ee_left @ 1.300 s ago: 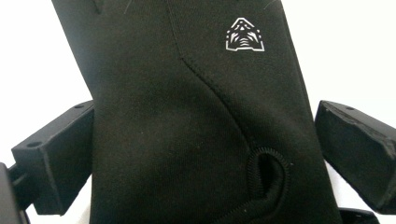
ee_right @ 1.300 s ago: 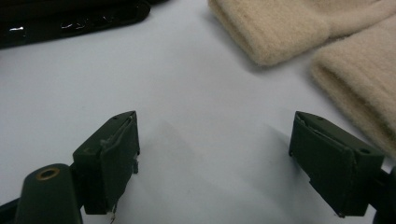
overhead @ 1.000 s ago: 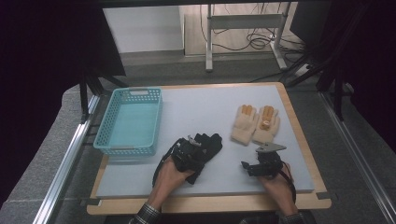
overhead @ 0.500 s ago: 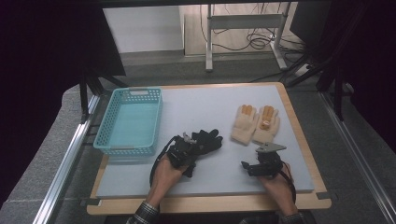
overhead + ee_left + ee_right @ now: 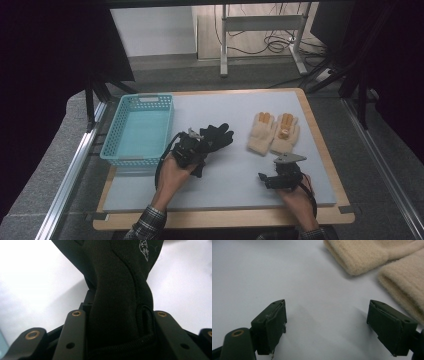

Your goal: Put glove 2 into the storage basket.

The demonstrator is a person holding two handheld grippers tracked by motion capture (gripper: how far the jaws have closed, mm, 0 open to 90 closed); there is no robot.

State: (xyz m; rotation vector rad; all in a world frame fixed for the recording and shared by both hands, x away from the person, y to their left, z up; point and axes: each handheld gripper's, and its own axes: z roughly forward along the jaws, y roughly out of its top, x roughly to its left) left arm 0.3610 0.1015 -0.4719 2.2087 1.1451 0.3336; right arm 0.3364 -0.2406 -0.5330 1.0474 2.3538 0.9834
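Grey floor w/ a metal stand (image 5: 260, 30) and loose cables at the back; nearer, a wood-edged table (image 5: 320, 130) w/ a pale blue-grey top.

Turquoise basket (image 5: 139, 131) sits on the table's left part, nothing visible inside, just beside the left gripper (image 5: 192, 146) on its outer side.

Pair of cream gloves (image 5: 274, 133) w/ orange fingertips lies flat, side by side & touching, beyond the right gripper (image 5: 276, 179). In the right gripper view their cuffs (image 5: 372, 257) lie ahead of the fingers, toward the right-hand one, apart from both.

Black glove (image 5: 216, 136) is held by the left gripper, its finger end sticking out past the jaws toward the cream pair. In the left gripper view the jaws are pressed in on the glove (image 5: 120, 302), fabric bunched between them, corded cuff edge lowest, small white logo higher up. Can't tell if the free end touches the table.

Right gripper rests low near the table's front edge, held by the person's right hand (image 5: 296, 200); jaws spread wide, nothing between them, bare tabletop underneath.

Left hand (image 5: 172, 172) grips the left gripper; plaid sleeve (image 5: 147, 225) at the wrist.
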